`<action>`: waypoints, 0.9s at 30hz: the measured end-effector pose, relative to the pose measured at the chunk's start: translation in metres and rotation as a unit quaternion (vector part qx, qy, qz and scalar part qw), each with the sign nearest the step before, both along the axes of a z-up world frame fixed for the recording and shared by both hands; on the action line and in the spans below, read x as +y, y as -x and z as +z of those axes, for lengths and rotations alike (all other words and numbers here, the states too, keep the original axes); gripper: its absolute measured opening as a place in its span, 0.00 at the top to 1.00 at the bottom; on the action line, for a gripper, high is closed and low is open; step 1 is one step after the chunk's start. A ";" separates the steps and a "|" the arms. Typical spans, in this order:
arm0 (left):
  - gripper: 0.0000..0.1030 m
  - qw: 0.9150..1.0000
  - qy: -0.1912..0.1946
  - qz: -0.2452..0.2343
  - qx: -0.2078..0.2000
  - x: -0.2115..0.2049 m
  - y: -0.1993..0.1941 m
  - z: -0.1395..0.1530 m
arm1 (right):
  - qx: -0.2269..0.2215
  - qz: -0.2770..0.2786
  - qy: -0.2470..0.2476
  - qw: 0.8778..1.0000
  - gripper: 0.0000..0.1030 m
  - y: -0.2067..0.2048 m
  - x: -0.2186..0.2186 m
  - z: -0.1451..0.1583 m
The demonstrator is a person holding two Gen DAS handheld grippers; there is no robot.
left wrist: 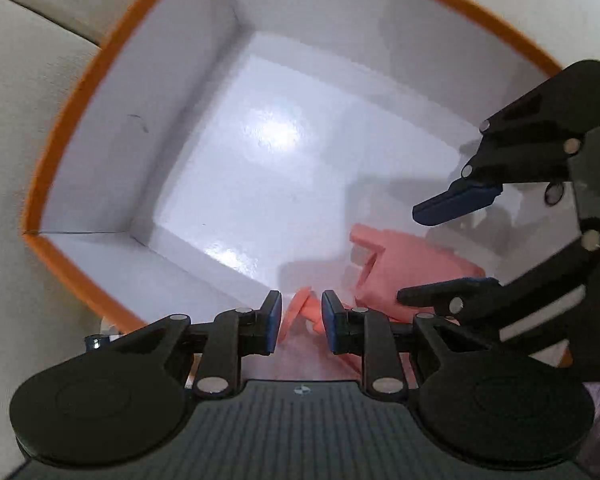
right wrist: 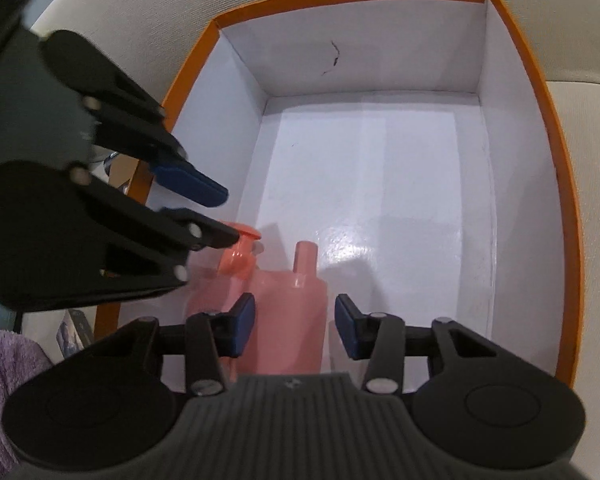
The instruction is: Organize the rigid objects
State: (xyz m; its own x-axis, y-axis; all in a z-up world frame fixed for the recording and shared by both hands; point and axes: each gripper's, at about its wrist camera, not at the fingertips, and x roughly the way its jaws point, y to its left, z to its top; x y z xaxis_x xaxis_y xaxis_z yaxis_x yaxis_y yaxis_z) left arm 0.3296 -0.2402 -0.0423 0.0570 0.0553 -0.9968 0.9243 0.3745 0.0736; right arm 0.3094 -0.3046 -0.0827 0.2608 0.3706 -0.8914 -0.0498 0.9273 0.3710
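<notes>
Two pink bottles (right wrist: 290, 320) in orange-rimmed box (right wrist: 536, 92); both hand-held grippers above
</notes>
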 end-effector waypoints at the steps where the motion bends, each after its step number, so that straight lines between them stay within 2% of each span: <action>1: 0.72 1.000 -0.004 0.002 0.006 -0.001 -0.002 -0.004 | 0.001 0.000 -0.003 1.000 0.55 -0.001 0.000 -0.001; 8: 0.72 0.999 0.003 0.011 0.044 0.002 -0.008 -0.019 | 0.005 0.004 -0.019 1.000 0.54 -0.007 0.000 -0.007; 18: 0.75 0.996 0.024 0.001 0.081 0.013 0.010 -0.010 | 0.028 0.016 -0.033 0.999 0.55 0.005 -0.007 -0.008; 22: 0.82 0.996 0.033 -0.007 0.082 0.016 0.026 -0.007 | 0.042 0.020 -0.037 0.998 0.55 0.013 -0.008 -0.008; 24: 0.96 0.993 0.037 0.003 0.110 0.018 0.031 -0.006 | 0.042 0.024 -0.035 0.998 0.55 0.016 -0.007 -0.008; 27: 0.96 0.995 0.033 0.002 0.094 0.021 0.038 -0.008 | 0.042 0.026 -0.032 0.998 0.54 0.017 -0.005 -0.008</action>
State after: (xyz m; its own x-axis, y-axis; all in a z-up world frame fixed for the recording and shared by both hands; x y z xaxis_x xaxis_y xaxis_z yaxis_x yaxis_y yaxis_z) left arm 0.2911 -0.2197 -0.0506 -0.1313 -0.0107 -0.9913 0.9177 0.3768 -0.1256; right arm 0.2923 -0.3099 -0.0907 0.1646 0.4393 -0.8831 -0.0639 0.8982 0.4349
